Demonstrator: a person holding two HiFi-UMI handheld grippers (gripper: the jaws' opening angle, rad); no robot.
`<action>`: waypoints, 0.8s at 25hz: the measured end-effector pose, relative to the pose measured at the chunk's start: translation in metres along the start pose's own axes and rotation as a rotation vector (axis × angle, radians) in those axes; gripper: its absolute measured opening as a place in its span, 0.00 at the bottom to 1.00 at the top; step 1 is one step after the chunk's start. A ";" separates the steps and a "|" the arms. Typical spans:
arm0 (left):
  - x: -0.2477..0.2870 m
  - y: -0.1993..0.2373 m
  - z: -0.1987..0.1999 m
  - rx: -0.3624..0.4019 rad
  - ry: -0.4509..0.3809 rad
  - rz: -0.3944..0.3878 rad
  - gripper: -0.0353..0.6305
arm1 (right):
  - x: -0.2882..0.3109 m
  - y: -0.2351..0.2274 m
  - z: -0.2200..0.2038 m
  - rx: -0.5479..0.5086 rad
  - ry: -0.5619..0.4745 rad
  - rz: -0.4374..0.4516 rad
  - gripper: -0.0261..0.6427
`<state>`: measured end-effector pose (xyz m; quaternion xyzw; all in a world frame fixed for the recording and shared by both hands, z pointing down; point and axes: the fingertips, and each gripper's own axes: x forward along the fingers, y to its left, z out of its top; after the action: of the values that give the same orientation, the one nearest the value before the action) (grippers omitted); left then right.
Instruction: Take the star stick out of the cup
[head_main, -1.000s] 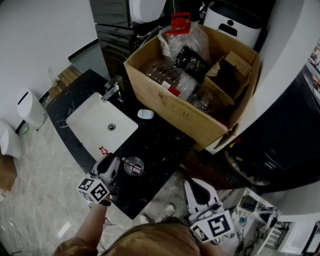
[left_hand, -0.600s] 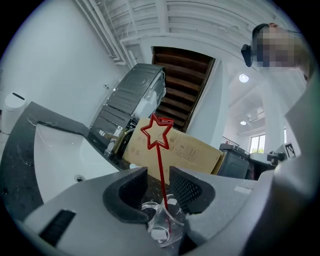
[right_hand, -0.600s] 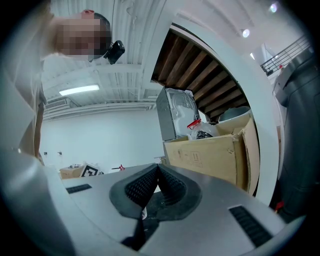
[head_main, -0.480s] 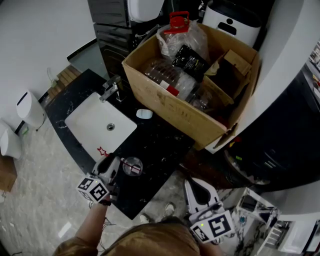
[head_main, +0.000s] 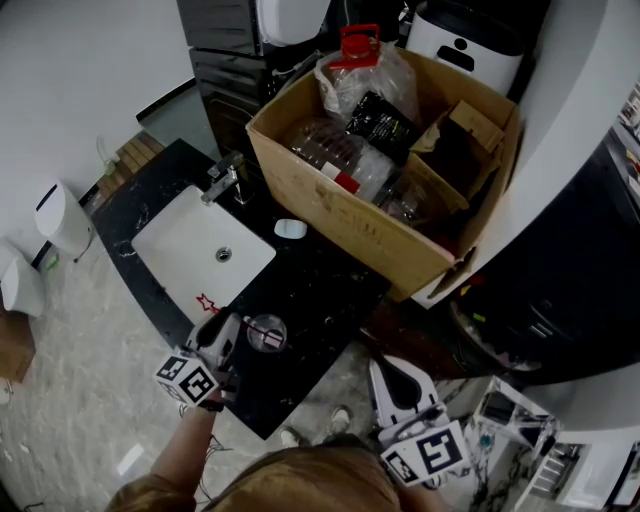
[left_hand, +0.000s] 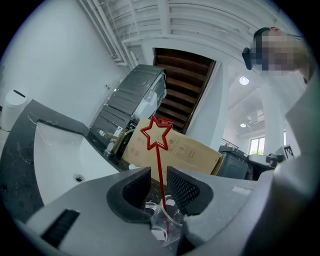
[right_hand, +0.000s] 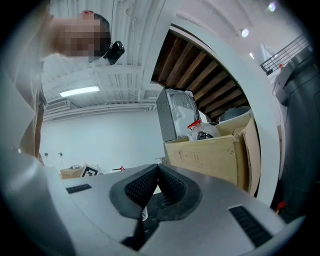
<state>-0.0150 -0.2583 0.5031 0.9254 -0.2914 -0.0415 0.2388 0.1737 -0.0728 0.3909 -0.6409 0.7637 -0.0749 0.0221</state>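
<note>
Star stick (left_hand: 159, 165) stands untouched between the left gripper's (left_hand: 159, 178) 2 parted fingers (left_hand: 137, 188), which have just been closing; pinch its stem squarely, lift straight.

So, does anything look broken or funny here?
Yes. The cardboard box on the black counter has a torn, bent corner at its lower right. The clear cup holding the star stick looks crumpled in the left gripper view.

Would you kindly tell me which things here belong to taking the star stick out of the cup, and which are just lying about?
In the job: star stick; clear cup holding it; left gripper, whose jaws have just been closing, stick between them, pads not pressing it.
Lying about: cardboard box; white sink; faucet; right gripper, shut.
</note>
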 end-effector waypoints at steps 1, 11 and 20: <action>0.000 0.000 0.000 -0.001 0.000 -0.001 0.20 | 0.000 0.000 0.001 0.002 -0.003 0.002 0.04; -0.001 -0.004 0.002 -0.014 -0.011 -0.012 0.13 | -0.002 0.000 0.003 0.001 -0.009 0.003 0.04; -0.003 -0.005 0.003 -0.027 -0.035 -0.001 0.08 | -0.008 -0.002 0.003 0.004 -0.014 0.002 0.04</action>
<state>-0.0155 -0.2542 0.4974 0.9214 -0.2944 -0.0620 0.2459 0.1771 -0.0650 0.3879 -0.6405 0.7641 -0.0719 0.0289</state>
